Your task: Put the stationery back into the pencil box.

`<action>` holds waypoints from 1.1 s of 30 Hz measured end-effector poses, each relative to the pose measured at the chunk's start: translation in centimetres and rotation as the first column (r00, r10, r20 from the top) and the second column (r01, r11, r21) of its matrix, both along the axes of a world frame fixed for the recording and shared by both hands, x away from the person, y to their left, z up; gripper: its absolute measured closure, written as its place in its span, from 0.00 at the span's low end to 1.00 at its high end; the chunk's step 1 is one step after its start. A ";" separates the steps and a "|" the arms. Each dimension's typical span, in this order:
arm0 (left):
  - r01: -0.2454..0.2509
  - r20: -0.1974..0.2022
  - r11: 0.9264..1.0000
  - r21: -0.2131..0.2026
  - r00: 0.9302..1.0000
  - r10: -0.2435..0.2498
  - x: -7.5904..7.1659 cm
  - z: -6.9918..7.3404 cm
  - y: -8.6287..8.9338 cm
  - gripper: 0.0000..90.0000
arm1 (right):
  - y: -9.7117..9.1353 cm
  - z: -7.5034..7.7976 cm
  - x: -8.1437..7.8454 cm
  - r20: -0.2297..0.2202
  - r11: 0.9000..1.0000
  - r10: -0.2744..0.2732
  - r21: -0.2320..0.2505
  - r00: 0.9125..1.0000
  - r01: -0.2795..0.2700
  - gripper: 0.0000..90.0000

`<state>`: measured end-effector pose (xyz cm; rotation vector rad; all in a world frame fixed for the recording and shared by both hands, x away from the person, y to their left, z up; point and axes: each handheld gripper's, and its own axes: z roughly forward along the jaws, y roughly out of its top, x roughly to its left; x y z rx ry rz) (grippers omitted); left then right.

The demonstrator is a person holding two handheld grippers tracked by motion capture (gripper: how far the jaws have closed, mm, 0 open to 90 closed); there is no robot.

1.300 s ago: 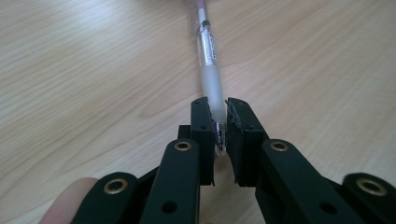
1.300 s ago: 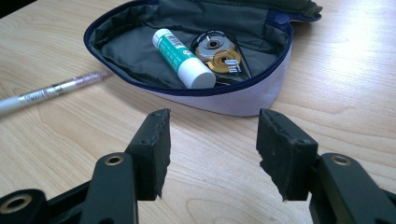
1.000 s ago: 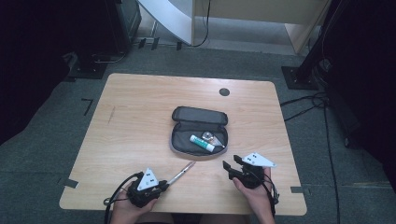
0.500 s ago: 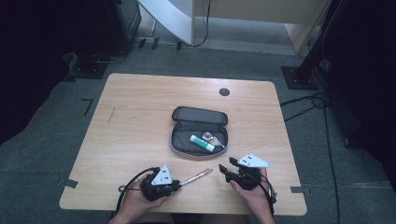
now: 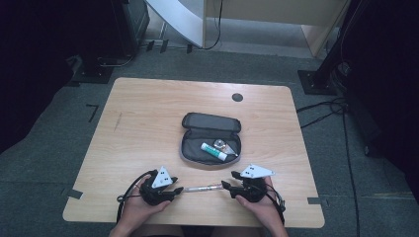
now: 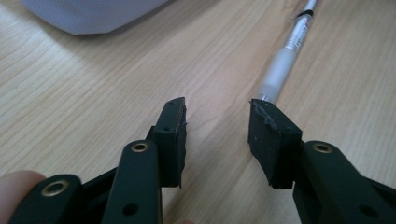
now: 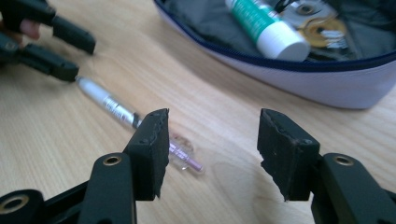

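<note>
A green-and-white glue stick [image 5: 213,151] was held in the open grey zip pouch [image 5: 190,148]; the left gripper [image 6: 217,126], just opening, and the right gripper [image 7: 212,140] were spread around nothing, beside the silver pen [image 5: 200,188].

Table [image 5: 148,123] is pale wood-grain, smooth, slightly satin. Pen [image 7: 116,109] has a frosted plastic grip, shiny metal barrel and clear plastic end; pouch [image 7: 327,86] is matt grey cloth. Glue stick [image 7: 266,23] is glossy plastic; pads [image 6: 268,135] are rough matt black.
</note>
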<state>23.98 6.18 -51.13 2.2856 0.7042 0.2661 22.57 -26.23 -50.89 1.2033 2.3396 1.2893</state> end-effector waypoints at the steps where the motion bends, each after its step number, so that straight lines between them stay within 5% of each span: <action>1: -0.005 0.001 1.000 0.002 1.000 0.005 0.1 0.0 0.0 0.62 | 0.1 -0.1 0.0 -0.005 1.000 0.007 -0.003 1.000 -0.007 0.49; 8: -0.108 0.026 0.994 0.020 0.994 0.108 0.9 0.1 -0.3 0.59 | 0.5 -0.8 0.0 -0.027 0.998 0.065 -0.024 0.998 -0.066 0.49; 15: -0.225 0.017 0.974 -0.001 0.974 0.225 1.3 0.0 2.2 0.54 | 1.3 -1.2 0.4 -0.036 0.992 0.124 -0.028 0.992 -0.125 0.49; 20: -0.316 0.030 0.949 -0.009 0.948 0.316 1.5 -0.1 4.6 0.47 | 1.9 -1.3 0.4 -0.001 0.986 0.162 -0.051 0.987 -0.161 0.52; 28: -0.457 0.041 0.889 0.004 0.889 0.456 1.8 -0.1 8.9 0.43 | 2.7 -1.4 -0.4 0.076 0.968 0.215 -0.148 0.974 -0.202 0.65; 33: -0.521 0.029 0.853 -0.017 0.853 0.521 1.8 -0.2 11.8 0.41 | 2.9 -1.4 -0.7 0.080 0.969 0.210 -0.149 0.974 -0.197 0.77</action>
